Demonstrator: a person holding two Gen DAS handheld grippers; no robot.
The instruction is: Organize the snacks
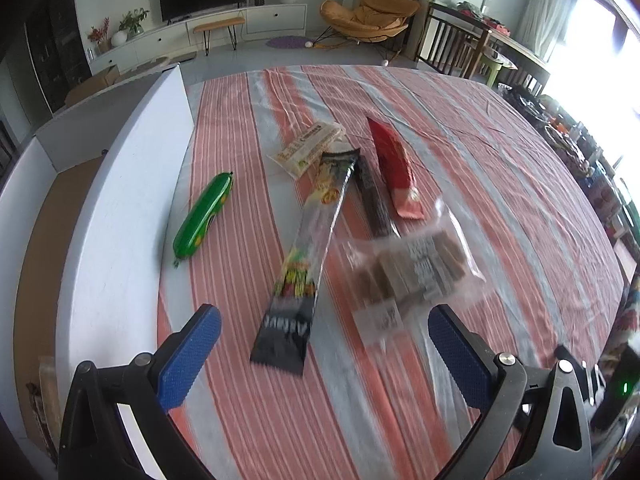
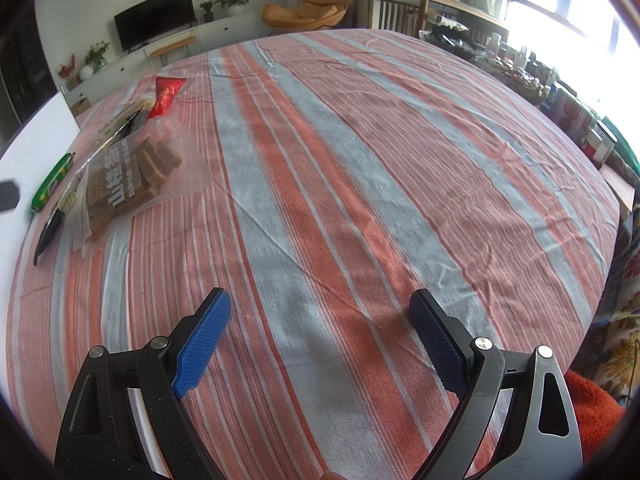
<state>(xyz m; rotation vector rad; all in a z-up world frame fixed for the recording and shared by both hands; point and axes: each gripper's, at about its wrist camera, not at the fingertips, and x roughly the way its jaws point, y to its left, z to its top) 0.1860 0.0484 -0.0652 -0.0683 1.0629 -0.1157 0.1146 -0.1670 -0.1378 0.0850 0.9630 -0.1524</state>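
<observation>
- Beside the white box [image 1: 120, 184], on the striped tablecloth [image 1: 460, 152], the snacks lie in a loose cluster: a green sausage-shaped pack [image 1: 204, 216] closest to the box wall, then a long black stick pack [image 1: 308, 256], a dark thin stick [image 1: 370, 196], a red pouch [image 1: 394, 168], a pale cracker pack [image 1: 308, 148] at the far end, and a clear bag of brown bars [image 1: 412, 276].
- Left gripper [image 1: 324, 344] hovers with its blue pads spread wide and nothing between them; the near end of the black stick pack lies just ahead between the fingers, its long axis running away from them, slightly tilted towards the right.
- Right gripper [image 2: 320, 332] is also spread wide and empty, over bare cloth well apart from the cluster, so the left looks the nearer arm.
- Box wall stands close on the left of the snacks; away from the box, the cloth is open.
</observation>
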